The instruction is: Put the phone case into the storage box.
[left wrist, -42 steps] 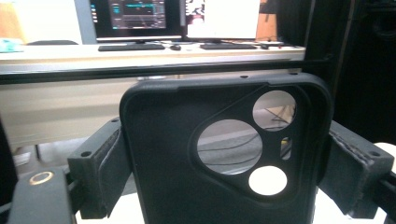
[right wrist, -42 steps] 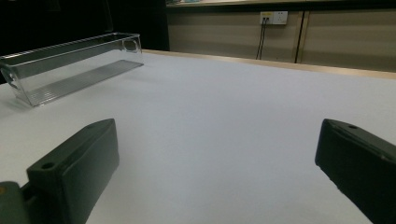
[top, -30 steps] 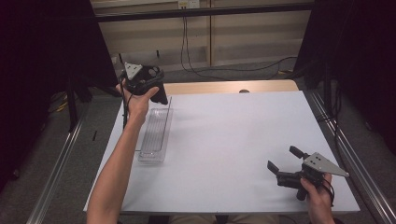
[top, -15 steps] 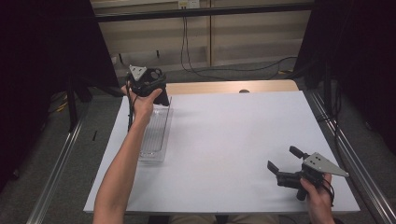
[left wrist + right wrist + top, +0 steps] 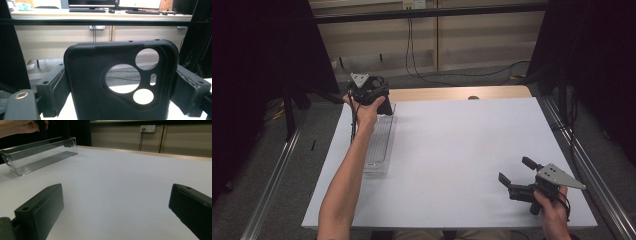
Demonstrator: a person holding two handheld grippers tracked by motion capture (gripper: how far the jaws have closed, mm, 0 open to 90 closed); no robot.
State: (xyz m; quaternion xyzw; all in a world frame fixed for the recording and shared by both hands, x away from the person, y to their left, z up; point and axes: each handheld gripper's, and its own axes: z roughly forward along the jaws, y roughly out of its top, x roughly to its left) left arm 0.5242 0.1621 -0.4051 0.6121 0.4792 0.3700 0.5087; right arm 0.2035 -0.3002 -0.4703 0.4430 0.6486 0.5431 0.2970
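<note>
Left claw (image 5: 120, 100) clamped on black phone case (image 5: 100, 82) above clear tray (image 5: 379, 145)

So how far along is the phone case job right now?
Done: the left hand-held gripper is clamped on the black phone case, raised over the far end of the clear tray. Left: which way the case is headed can't be told. The right hand-held gripper is open over the table.
</note>
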